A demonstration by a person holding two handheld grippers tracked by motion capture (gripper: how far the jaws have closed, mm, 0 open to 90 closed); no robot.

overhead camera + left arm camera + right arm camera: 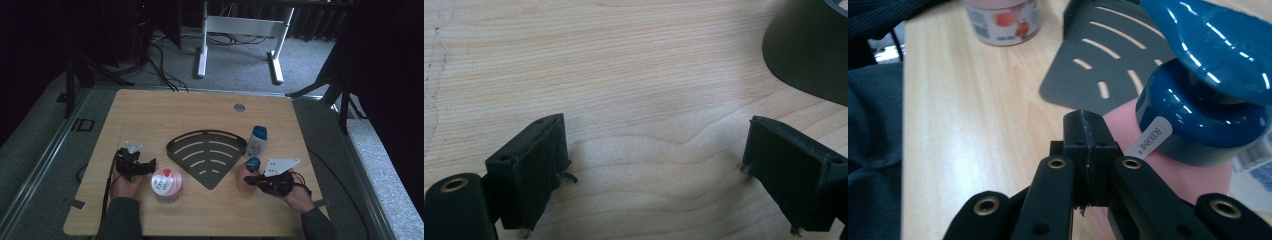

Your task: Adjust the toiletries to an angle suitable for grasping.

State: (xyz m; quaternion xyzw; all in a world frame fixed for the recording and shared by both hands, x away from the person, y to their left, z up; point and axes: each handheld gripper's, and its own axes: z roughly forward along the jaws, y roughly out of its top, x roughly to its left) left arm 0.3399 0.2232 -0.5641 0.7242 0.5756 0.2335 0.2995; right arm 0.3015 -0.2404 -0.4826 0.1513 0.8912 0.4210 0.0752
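My left gripper (149, 166) rests low on the wooden table (150, 112) at the left, its jaws open wide over bare wood (656, 135). Just right of it stands a pink jar (166, 184) with a white lid bearing red hearts. My right gripper (248, 180) is at the right, its jaws shut together with nothing between them (1087, 125). Its tip sits close against the side of a pink bottle (244, 176) with a glossy blue cap (1208, 75). The bottle stands upright; I cannot tell whether the tip touches it.
A dark fan-shaped slotted rack (207, 152) lies flat mid-table between the two hands. A white bottle with a blue cap (256, 141) stands at the rack's right corner, just behind the pink bottle. The far half of the table is bare wood.
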